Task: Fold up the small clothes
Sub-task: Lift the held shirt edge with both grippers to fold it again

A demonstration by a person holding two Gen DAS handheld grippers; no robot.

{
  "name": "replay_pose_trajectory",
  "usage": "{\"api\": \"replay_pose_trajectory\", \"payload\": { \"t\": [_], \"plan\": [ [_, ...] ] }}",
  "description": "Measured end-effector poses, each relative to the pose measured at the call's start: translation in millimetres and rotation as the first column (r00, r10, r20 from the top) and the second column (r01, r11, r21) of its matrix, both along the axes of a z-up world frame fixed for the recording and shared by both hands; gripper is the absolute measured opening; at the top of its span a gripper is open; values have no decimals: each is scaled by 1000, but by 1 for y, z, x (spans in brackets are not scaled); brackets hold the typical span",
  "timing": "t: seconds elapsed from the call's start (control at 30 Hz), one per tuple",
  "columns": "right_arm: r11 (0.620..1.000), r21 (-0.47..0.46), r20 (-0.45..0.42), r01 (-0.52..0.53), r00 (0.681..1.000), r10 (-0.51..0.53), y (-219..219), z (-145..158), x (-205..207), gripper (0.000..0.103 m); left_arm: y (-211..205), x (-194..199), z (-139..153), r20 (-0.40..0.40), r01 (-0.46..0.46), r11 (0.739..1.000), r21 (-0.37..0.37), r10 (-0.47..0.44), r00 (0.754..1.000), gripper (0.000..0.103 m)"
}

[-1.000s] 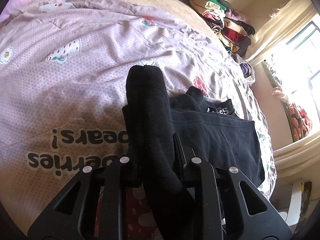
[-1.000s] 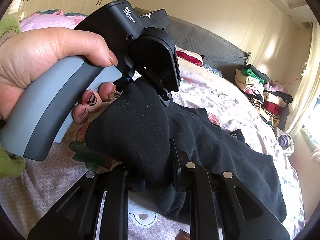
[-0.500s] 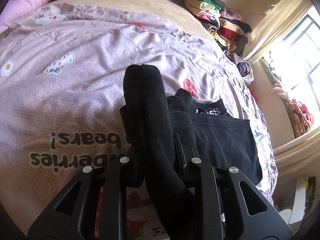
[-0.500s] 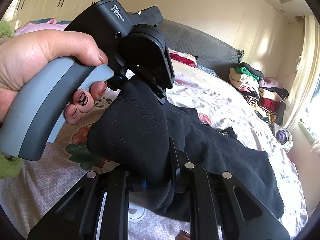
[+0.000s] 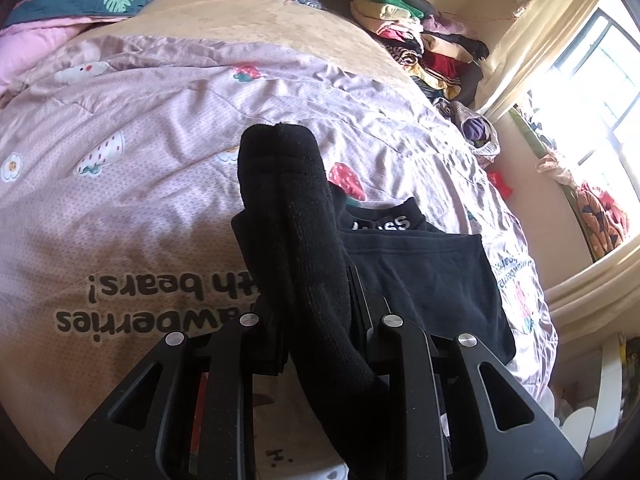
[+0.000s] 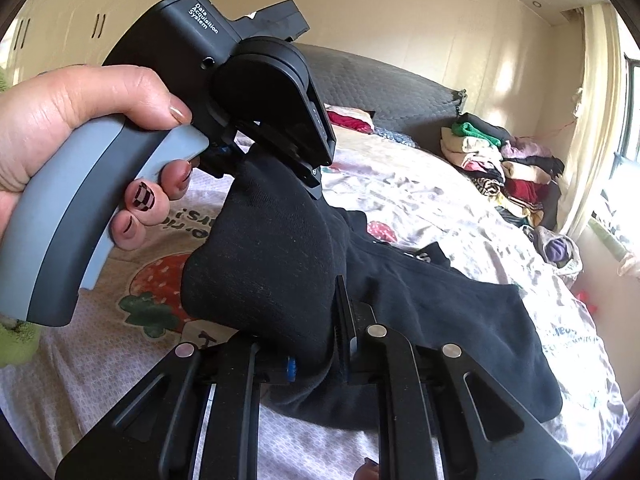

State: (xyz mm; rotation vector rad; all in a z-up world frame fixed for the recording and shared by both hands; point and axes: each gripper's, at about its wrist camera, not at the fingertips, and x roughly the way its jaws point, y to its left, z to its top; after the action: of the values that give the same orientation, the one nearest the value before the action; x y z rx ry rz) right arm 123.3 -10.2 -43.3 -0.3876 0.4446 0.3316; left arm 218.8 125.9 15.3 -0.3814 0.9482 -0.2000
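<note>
We pinch the black sock [image 5: 296, 240] in both the left gripper [image 5: 316, 320] and right gripper [image 6: 304, 332] above the bed [image 5: 140, 128]; dark shorts [image 5: 432, 280] lie beneath, a clothes pile [image 5: 420, 40] at the far edge. Since earlier, the view has lifted slightly.

On the bedspread [image 5: 168, 128] you read, upside down, "berries" and "th bears!". On the left claw's housing [image 6: 180, 40], white print says "Data Acquisition System". The dark garment's waistband [image 5: 382, 222] lettering is partly hidden.
</note>
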Motion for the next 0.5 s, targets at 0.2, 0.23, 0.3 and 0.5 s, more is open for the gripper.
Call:
{"api": "replay_pose_trajectory", "payload": {
  "t": [0.2, 0.23, 0.3, 0.5],
  "plan": [
    [999, 30, 1, 24, 1000, -24, -15, 4, -2, 13, -16, 1, 6, 10, 16, 1000, 13, -17, 1000, 16],
    [999, 33, 0, 27, 1000, -27, -17, 4, -2, 13, -20, 1, 6, 11, 21, 1000, 20, -21, 1000, 16],
    [999, 41, 0, 33, 999, -33, -23, 4, -1, 12, -26, 3, 7, 11, 28, 999, 26, -28, 1000, 16],
    [997, 61, -4, 50, 999, -50, -35, 5, 1, 12, -40, 4, 10, 14, 39, 999, 37, -39, 999, 16]
  ]
}}
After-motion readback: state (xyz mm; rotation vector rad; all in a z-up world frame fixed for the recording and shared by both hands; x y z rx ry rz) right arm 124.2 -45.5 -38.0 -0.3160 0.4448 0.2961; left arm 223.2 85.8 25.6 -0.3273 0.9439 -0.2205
